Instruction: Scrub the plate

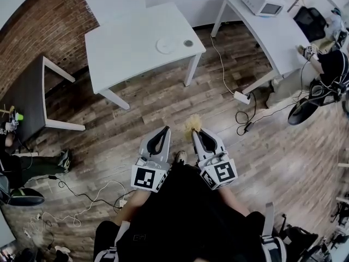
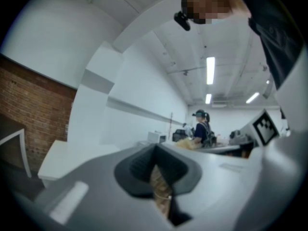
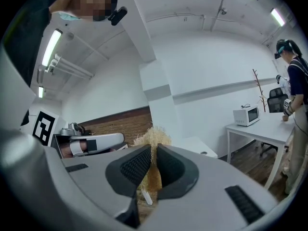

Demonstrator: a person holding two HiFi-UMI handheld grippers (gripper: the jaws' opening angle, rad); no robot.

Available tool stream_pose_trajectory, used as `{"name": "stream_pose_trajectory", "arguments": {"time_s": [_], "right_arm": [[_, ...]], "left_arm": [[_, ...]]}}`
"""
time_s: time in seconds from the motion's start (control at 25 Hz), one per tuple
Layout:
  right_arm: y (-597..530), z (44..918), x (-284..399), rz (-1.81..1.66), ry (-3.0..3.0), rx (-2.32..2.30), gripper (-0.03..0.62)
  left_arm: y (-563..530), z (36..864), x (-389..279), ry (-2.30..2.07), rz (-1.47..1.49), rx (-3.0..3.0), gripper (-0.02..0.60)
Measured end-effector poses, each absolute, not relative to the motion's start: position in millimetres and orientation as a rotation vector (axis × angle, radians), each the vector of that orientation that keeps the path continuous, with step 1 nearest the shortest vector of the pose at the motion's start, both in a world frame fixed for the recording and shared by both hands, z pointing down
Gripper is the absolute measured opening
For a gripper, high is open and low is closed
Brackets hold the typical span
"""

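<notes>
Head view: plate (image 1: 166, 45) sits well beyond the jaws; right gripper (image 1: 197, 131) clamps scrubber (image 1: 193, 124), left gripper (image 1: 165, 130) closed.

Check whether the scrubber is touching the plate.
Apart. The head view shows the scrubber clamped in the right gripper above the wooden floor, while the plate lies on the white table well ahead.

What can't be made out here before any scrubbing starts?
Head view: white round plate too small to tell clean or dirty.
Head view: small dark round thing beside it too small to identify.
Right gripper view: straw-coloured fibrous scrubber partly hidden inside the right claw.
</notes>
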State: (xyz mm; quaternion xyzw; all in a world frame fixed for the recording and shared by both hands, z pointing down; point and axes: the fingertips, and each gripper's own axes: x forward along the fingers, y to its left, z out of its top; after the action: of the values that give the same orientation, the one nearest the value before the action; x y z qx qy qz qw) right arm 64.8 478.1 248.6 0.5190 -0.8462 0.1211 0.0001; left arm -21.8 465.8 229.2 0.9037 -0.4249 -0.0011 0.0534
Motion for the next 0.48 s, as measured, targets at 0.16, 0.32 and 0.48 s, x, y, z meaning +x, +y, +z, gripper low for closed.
{"name": "stream_pose_trajectory", "arguments": {"time_s": [0.16, 0.32, 0.48], "right_arm": [[478.3, 252.7, 79.6, 0.379, -2.689, 1.586, 0.035], [475.9, 259.1, 88.1, 0.397, -2.702, 1.559, 0.035], [463.9, 262.6, 95.1, 0.403, -2.695, 1.559, 0.035]], "left_arm": [[471.2, 235.8, -12.3, -1.352, 0.015, 2.705, 0.003], [473.6, 243.8, -3.8, -1.377, 0.040, 2.686, 0.002], [461.6, 246.8, 2.3, -1.385, 0.030, 2.668, 0.002]]}}
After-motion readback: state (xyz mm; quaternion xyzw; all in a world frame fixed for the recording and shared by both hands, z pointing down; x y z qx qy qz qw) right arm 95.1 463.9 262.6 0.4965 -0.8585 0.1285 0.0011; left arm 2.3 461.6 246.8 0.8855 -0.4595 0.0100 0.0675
